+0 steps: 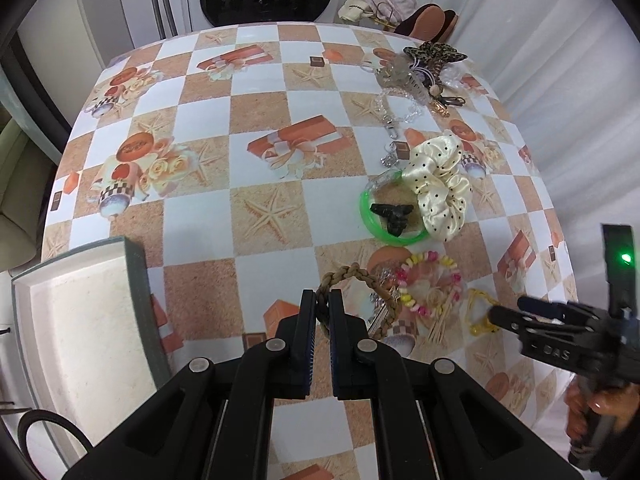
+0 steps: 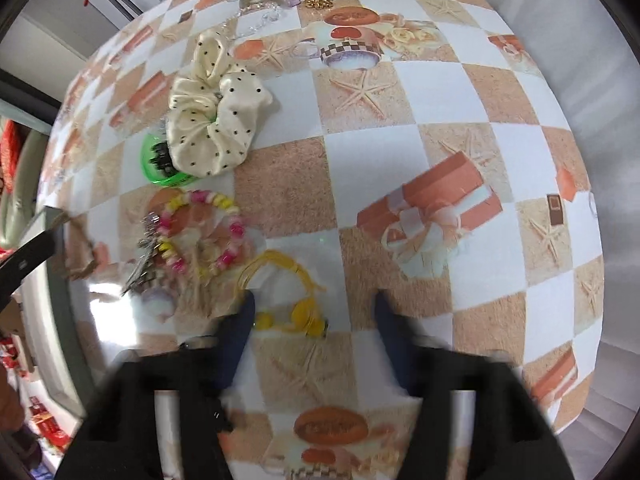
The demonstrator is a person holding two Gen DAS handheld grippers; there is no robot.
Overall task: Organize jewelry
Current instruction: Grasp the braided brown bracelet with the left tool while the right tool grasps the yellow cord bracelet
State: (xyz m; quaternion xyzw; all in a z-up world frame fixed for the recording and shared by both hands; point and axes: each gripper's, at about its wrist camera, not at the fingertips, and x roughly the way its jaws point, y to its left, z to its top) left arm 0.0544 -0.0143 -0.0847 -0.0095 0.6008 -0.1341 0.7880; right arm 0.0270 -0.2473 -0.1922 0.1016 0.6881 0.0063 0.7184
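Braided tan bracelet (image 1: pixel 362 280) is pinched at its near edge by the left gripper (image 1: pixel 322 312), jaws nearly closed on the braid; most of the loop lies on the tablecloth (image 1: pixel 280 92) just beside the pink-and-yellow bead bracelet (image 1: pixel 430 284), with what looks like a metal charm between them (too small to identify). Judged step: transfer to the open box (image 1: pixel 80 332) at left. The grip is narrow, so the lift is best kept straight up to avoid dragging the neighbours, then carried over the box wall. Right gripper (image 2: pixel 314 312) is wide open and holds nothing, straddling the yellow bracelet (image 2: pixel 288 292); that view is motion-blurred, so contact cannot be told.
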